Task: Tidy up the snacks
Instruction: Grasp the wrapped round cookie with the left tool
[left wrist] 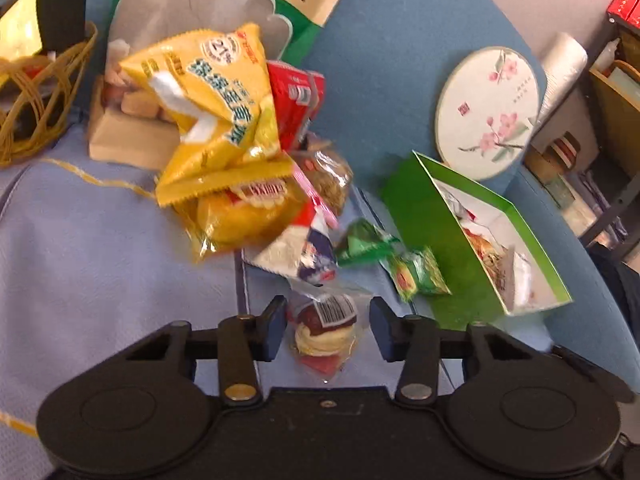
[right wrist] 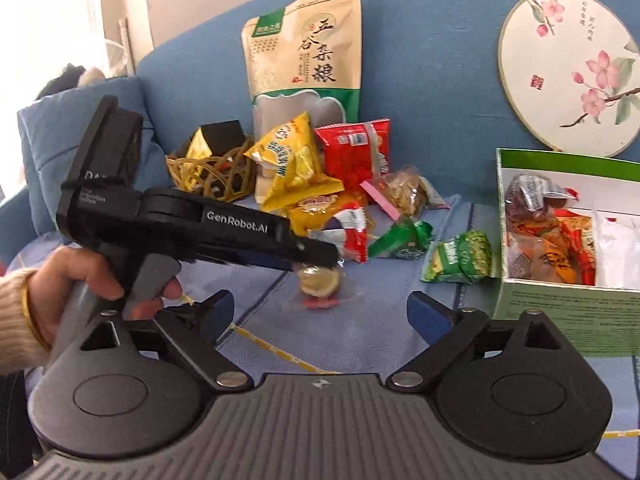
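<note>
Left wrist view: left gripper [left wrist: 328, 330] sits half-wide around a wrapped cake [left wrist: 325, 330], not pinching. Right gripper [right wrist: 320, 312] is wide, empty. The slippery wrapper could slide out near the green box [right wrist: 560, 312].

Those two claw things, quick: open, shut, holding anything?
Left gripper: open around a clear-wrapped pastry, pads not touching it.
Right gripper: wide open, holding nothing.
</note>
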The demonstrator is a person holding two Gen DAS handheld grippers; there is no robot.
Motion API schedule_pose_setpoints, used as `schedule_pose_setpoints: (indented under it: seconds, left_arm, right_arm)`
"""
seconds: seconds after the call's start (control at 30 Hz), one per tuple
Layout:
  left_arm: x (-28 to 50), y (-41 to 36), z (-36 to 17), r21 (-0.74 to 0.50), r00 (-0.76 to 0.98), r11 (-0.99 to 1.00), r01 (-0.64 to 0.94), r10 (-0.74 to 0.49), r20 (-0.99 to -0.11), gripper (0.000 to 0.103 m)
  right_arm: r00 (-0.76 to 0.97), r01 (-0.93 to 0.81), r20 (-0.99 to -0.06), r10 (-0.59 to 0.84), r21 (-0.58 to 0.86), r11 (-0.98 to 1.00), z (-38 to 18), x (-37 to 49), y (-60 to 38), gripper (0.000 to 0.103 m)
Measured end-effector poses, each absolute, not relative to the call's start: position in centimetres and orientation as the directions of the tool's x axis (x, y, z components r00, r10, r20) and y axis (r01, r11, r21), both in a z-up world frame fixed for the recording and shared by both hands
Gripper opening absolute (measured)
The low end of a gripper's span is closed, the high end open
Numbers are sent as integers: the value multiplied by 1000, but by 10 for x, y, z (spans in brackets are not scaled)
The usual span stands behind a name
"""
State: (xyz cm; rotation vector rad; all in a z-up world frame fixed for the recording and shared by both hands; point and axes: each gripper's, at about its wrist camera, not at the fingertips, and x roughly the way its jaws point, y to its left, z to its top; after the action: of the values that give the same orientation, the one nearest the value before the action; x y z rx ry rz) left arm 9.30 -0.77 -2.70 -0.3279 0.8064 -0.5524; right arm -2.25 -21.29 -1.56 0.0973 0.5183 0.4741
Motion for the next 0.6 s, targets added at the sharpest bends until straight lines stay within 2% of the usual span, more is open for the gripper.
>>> schedule_pose_setpoints:
  seconds: [0.1, 0.17, 0.23, 0.27, 0.3, 0.33, 0.37, 0.43, 0.6]
  left_arm:
    - [81, -5, -24, -503, 513, 794, 340, -606, -609, 71]
    - [67, -7, -23, -495, 481, 781, 380, -625, -615, 73]
    - [56, -4, -19, -485, 509, 781, 394, -625, -593, 72]
    - [53, -1, -16, -487, 533, 781, 391, -624, -572, 79]
    - [53, 2, -12, -489, 551, 782, 387, -621, -557, 84]
    - [54, 5, -8, -493, 564, 782, 382, -620, -546, 96]
    - [56, 8, -4, -502, 576, 779, 375, -620, -533, 100]
    - [59, 15, 1, -528, 598, 773, 352, -620, -508, 103]
    - [66, 20, -1, -542, 618, 783, 306, -596, -512, 103]
  right_arm:
    - [736, -408, -490, 466, 228, 884, -20, -18, -212, 103]
    - [690, -415, -549, 472, 234, 879, -26, -11, -208, 103]
    - [656, -425, -577, 487, 250, 870, -33, -9, -204, 103]
    - [651, -426, -582, 487, 251, 869, -35, -9, -202, 103]
    - [660, -424, -578, 480, 241, 873, -37, -10, -198, 103]
    - [673, -423, -569, 474, 230, 877, -37, -11, -196, 103]
    - [683, -428, -554, 476, 224, 876, -37, -13, -194, 103]
    - [705, -449, -505, 497, 225, 865, -35, -16, -191, 103]
    - [742, -459, -492, 455, 122, 880, -27, -5, -175, 103]
